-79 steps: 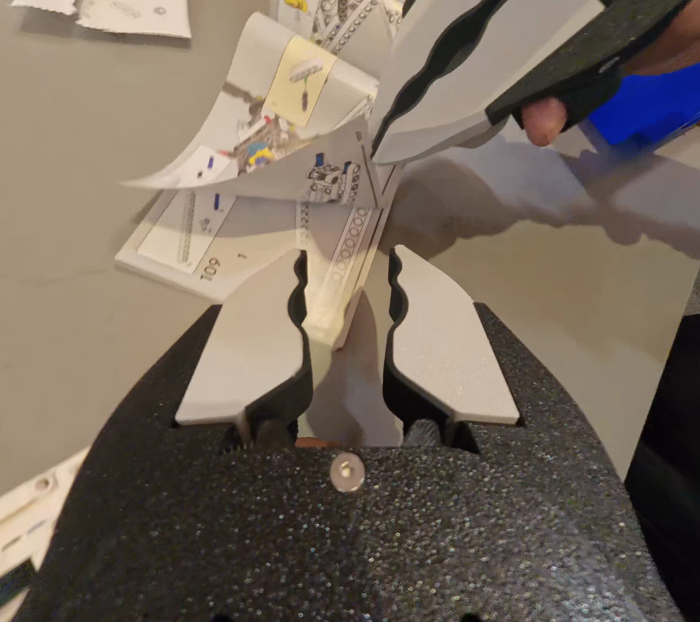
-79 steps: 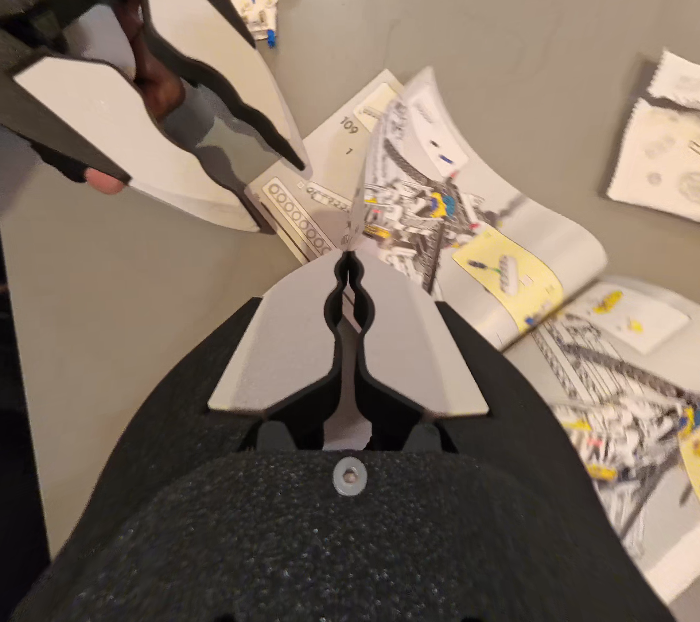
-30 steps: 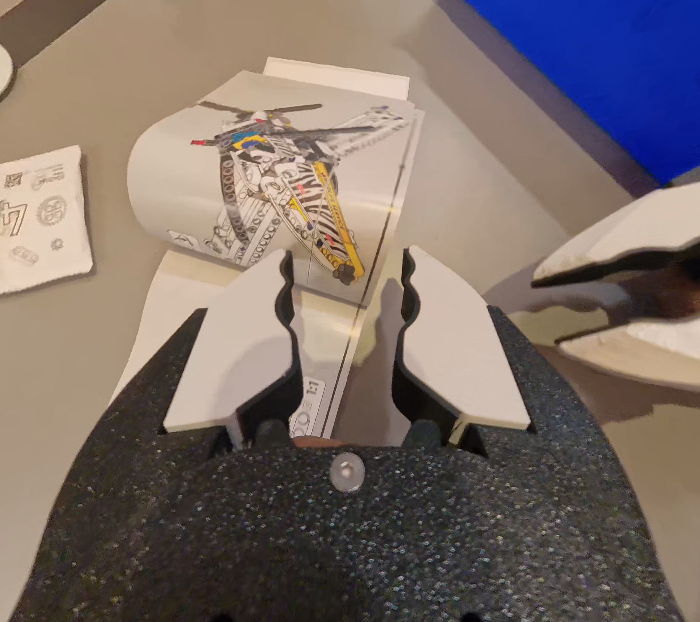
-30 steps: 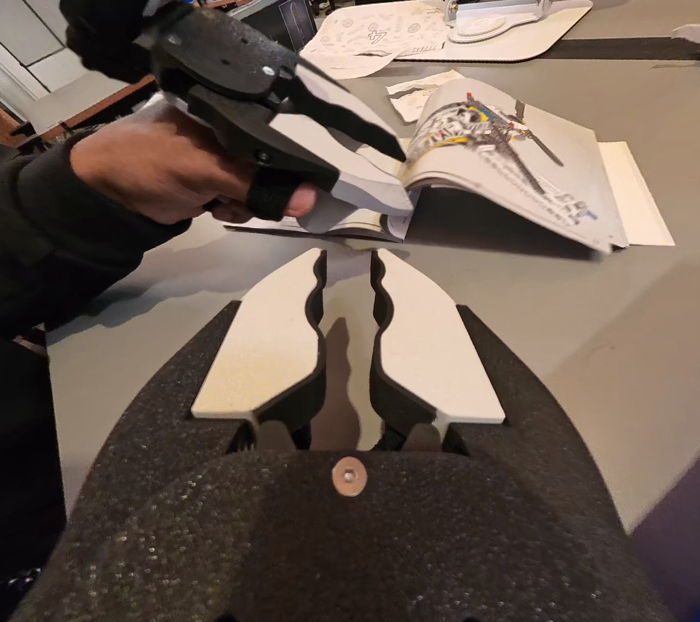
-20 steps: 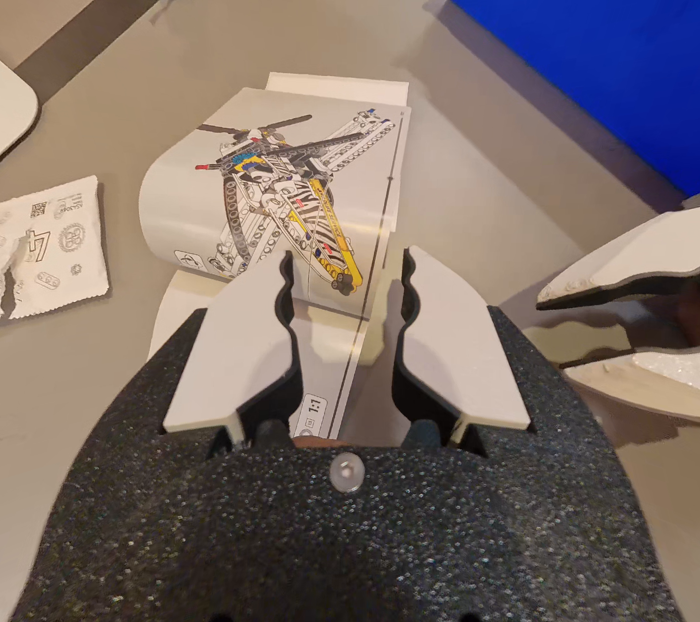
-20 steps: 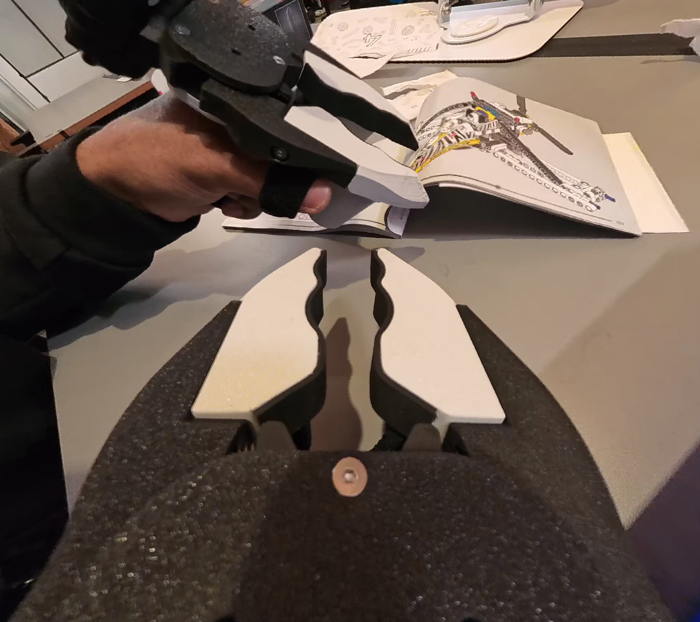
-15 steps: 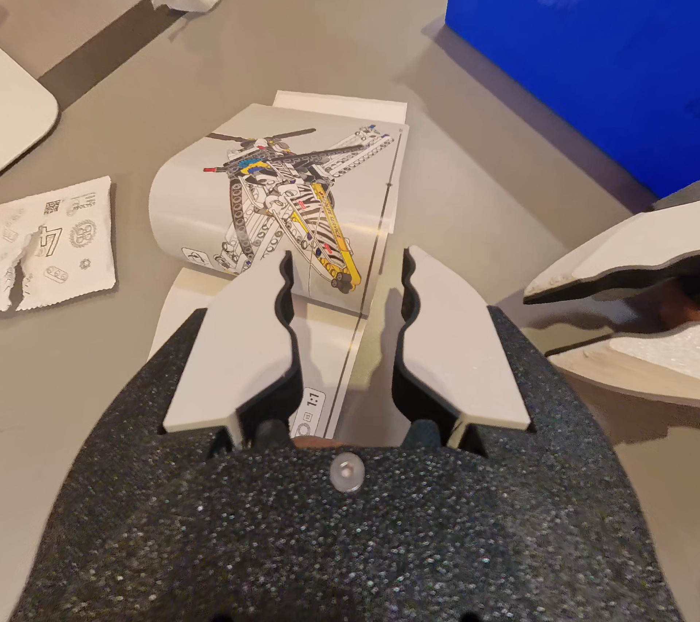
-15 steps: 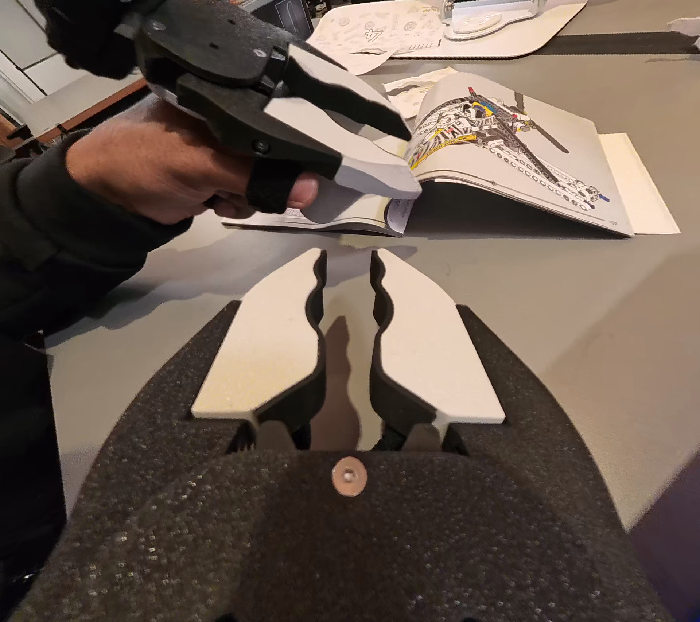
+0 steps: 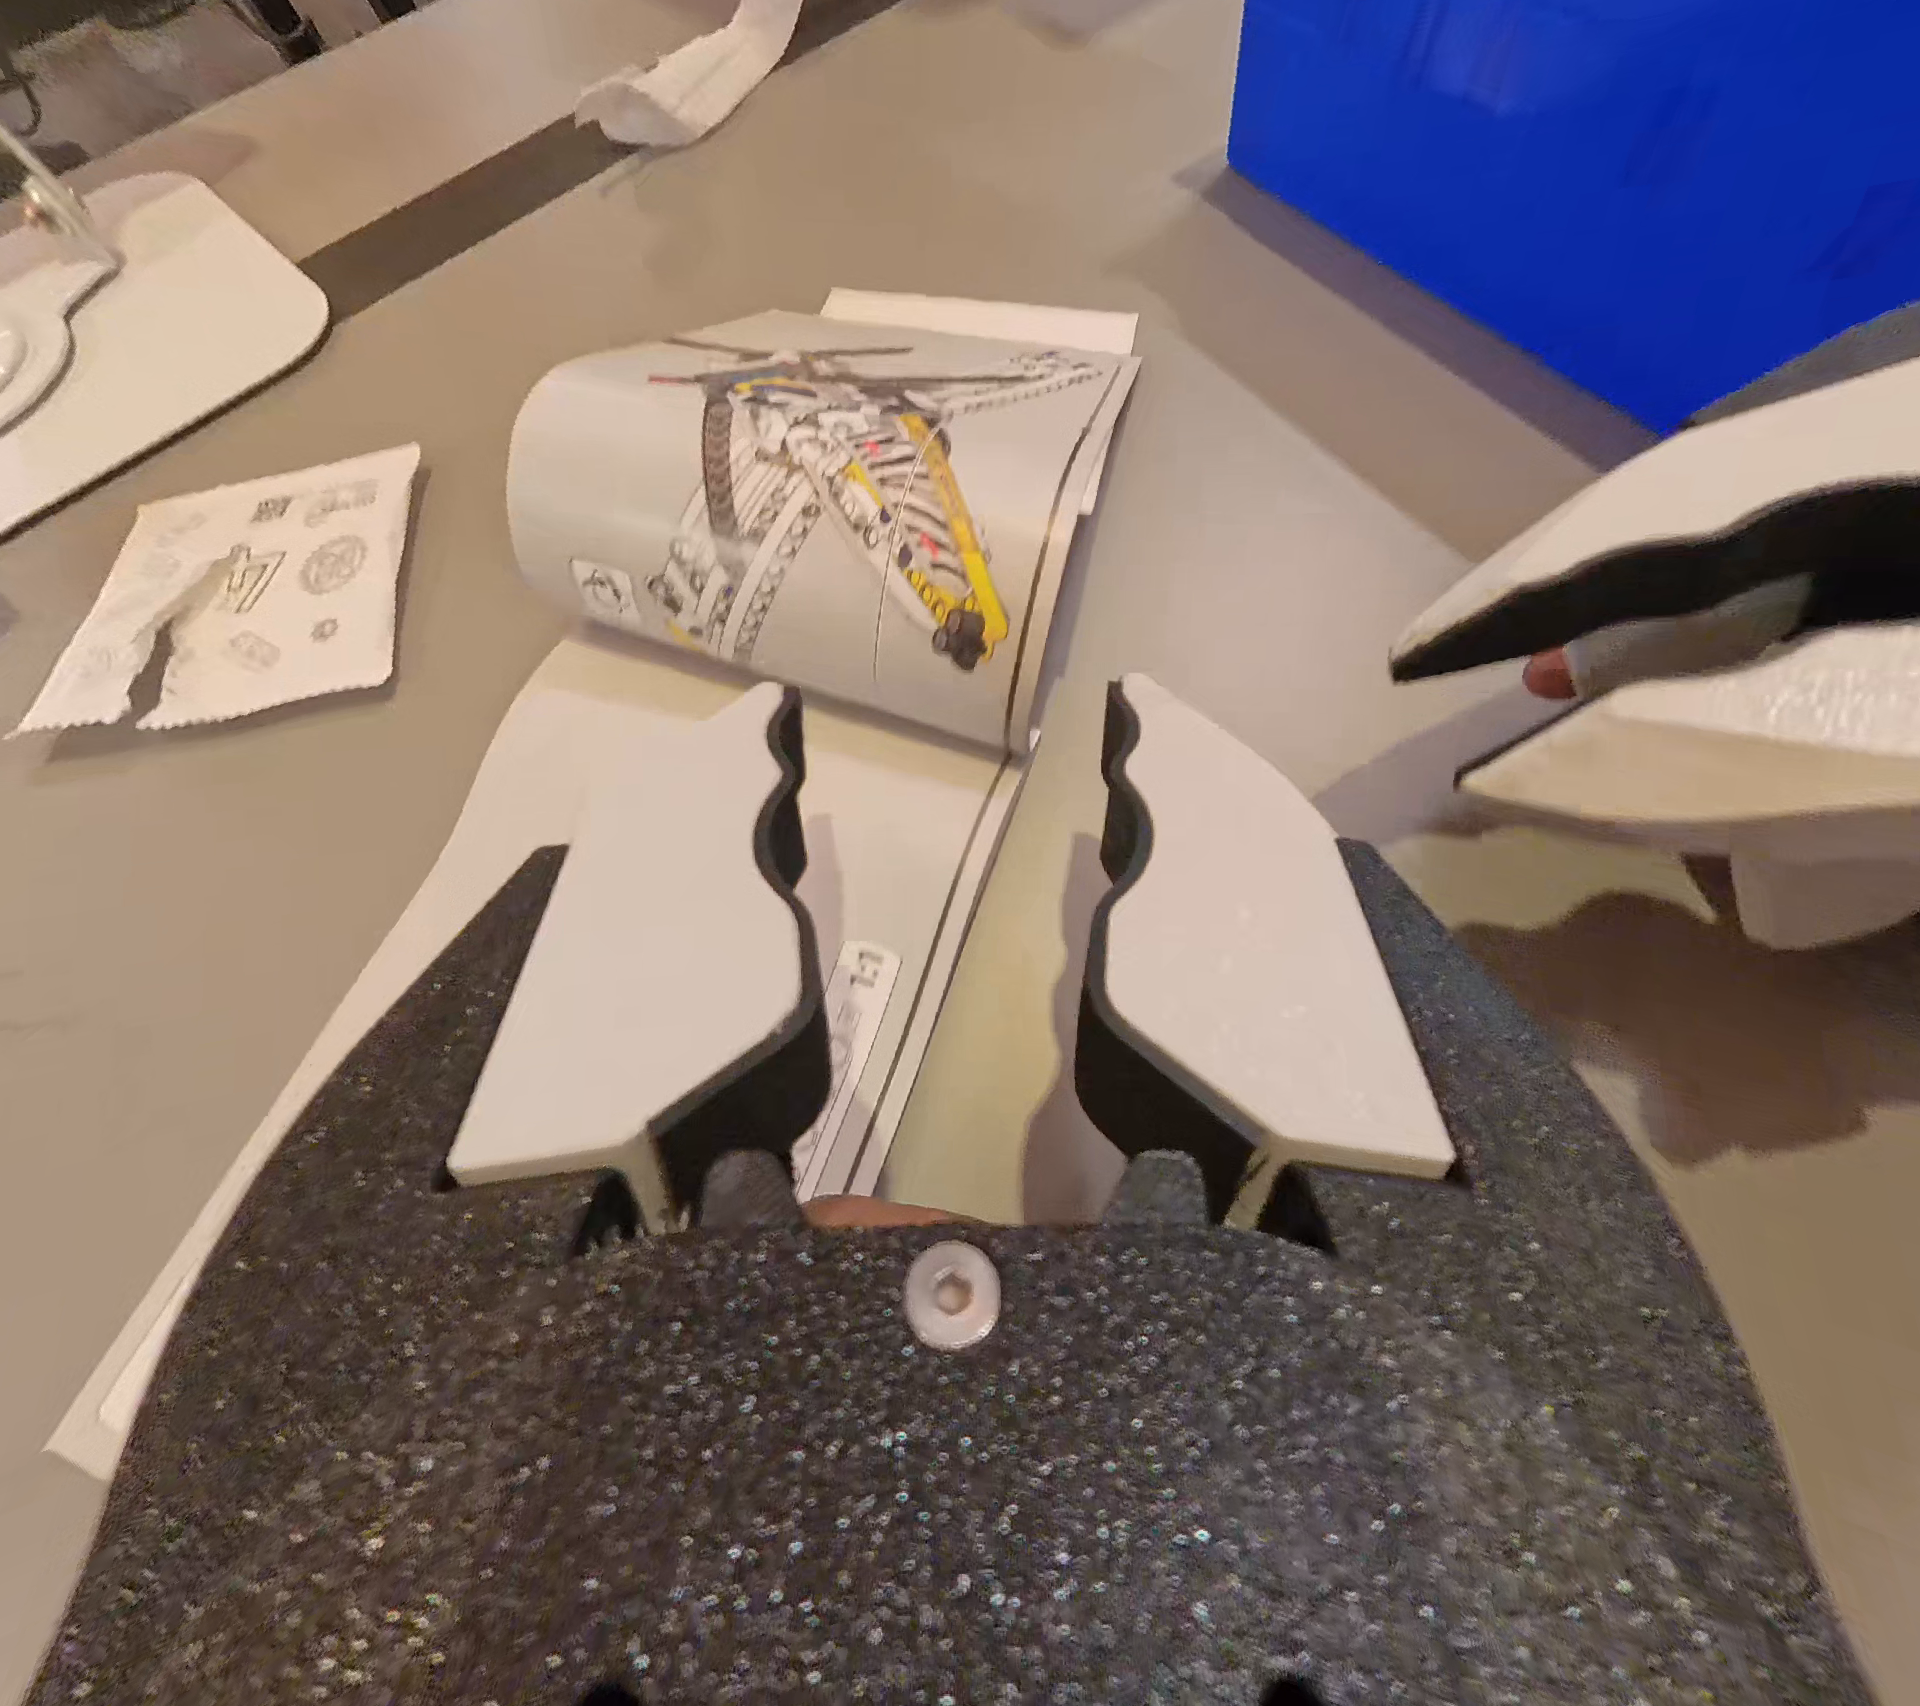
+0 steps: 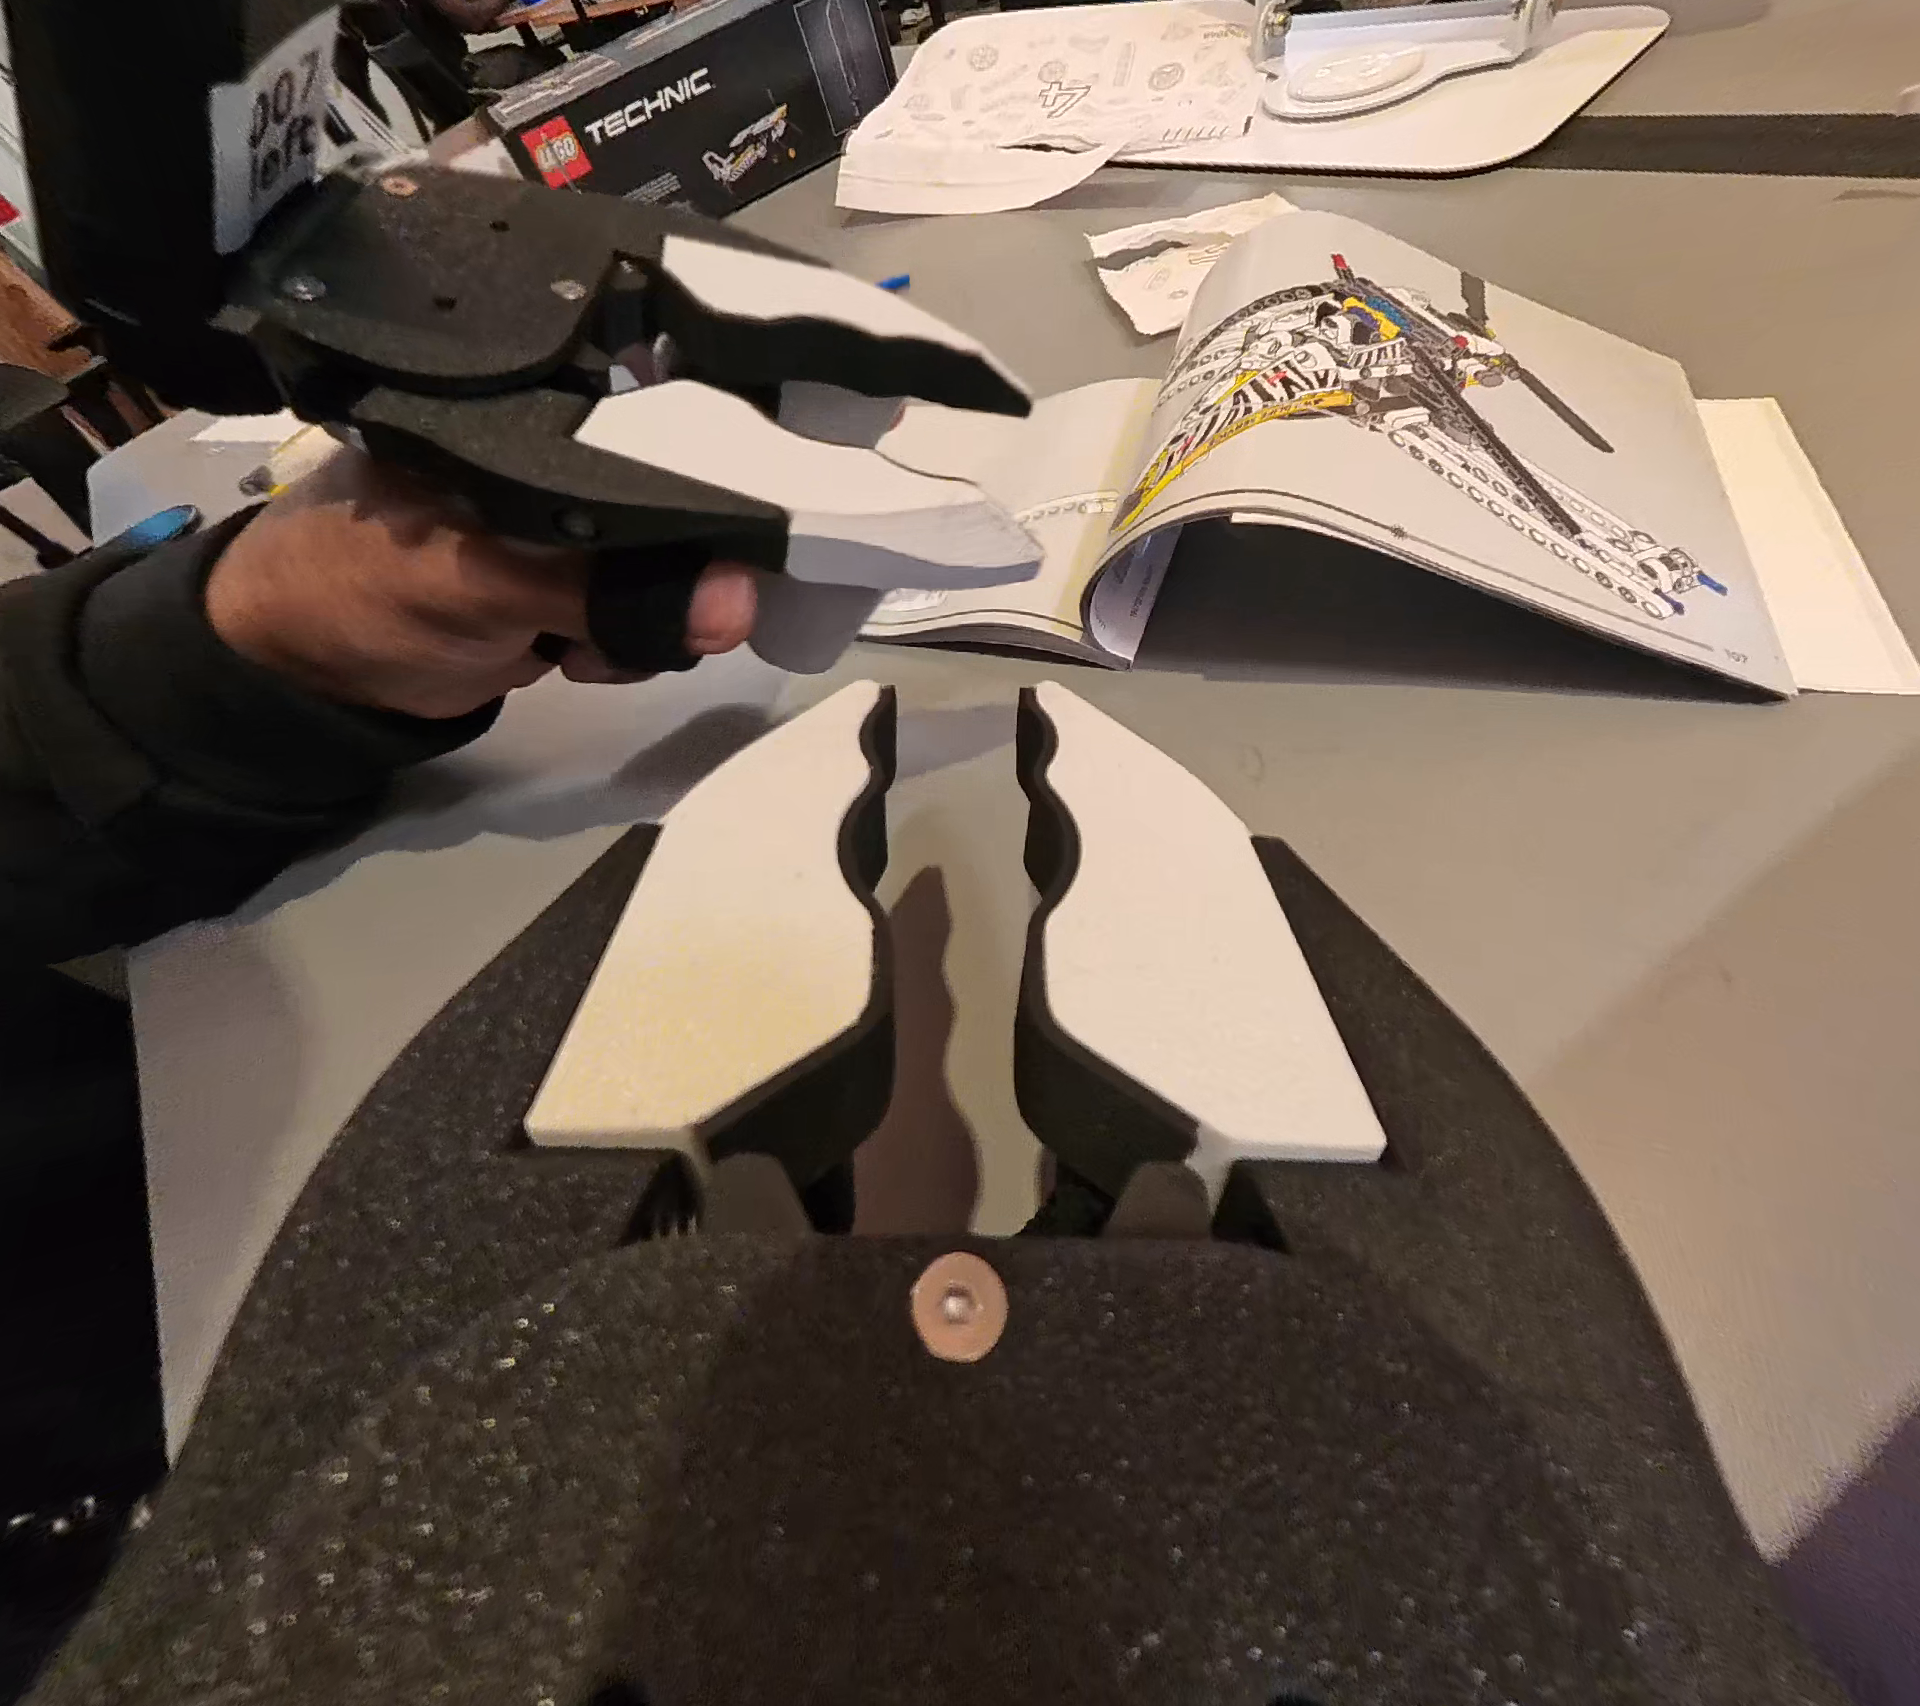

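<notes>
The left gripper [image 9: 951, 700] hangs just above the near edge of an open instruction booklet [image 9: 831, 534] on the grey bench [image 9: 1195, 617]; its fingers [image 9: 675, 908] are spread wide with nothing between them but the page and the spine below. One printed page — a drawing of a striped yellow, black and white model with rotor blades — curls up and over from the spine. The booklet carries small print and a page number, and its writing is left unread here.

The right gripper [image 10: 956, 700] is low over bare bench, just short of the booklet's spine [image 10: 1117, 617], its fingers [image 10: 1143, 929] a narrow way apart and gripping nothing. The hand [image 10: 416, 596] holding the left gripper is close on its left.

Around them: a torn white printed sheet [image 9: 229, 586] to the booklet's left, a crumpled paper strip [image 9: 696, 67] farther off, a blue bin [image 9: 1558, 98], a white lamp base [image 10: 1403, 87] on a larger printed sheet, and a black product box [image 10: 707, 98] bearing a logo and lettering.
</notes>
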A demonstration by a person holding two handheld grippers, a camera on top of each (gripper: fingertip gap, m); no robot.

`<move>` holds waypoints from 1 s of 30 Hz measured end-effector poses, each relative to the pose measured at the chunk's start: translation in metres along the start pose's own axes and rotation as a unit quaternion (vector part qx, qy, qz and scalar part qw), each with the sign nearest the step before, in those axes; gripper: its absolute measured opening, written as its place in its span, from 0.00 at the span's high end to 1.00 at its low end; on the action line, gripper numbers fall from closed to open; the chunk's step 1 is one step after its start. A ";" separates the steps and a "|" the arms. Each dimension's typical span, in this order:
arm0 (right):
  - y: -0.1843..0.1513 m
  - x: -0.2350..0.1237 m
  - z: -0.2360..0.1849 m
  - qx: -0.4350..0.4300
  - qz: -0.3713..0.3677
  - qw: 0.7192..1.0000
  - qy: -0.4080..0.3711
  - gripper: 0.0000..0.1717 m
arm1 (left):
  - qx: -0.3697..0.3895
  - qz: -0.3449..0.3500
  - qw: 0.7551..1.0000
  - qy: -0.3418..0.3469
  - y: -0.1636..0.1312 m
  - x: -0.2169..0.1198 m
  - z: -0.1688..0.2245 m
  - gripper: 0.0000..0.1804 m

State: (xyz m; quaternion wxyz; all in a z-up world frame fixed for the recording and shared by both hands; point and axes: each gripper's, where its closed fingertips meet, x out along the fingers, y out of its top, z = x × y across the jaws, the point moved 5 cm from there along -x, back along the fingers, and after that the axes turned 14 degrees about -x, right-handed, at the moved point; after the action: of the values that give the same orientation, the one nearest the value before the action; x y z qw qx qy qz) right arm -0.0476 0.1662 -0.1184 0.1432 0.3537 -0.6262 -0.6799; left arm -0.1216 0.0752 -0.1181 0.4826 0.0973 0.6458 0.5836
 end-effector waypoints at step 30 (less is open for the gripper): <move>-0.001 0.005 0.001 0.005 -0.009 1.000 0.000 0.87 | -0.058 -0.058 0.996 0.028 -0.072 -0.064 -0.018 0.71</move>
State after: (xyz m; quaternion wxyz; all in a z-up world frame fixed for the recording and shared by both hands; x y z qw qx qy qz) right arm -0.0512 0.1638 -0.1204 0.1357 0.3601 -0.6267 -0.6776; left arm -0.0711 -0.0021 -0.1491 0.5020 0.0149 0.6288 0.5936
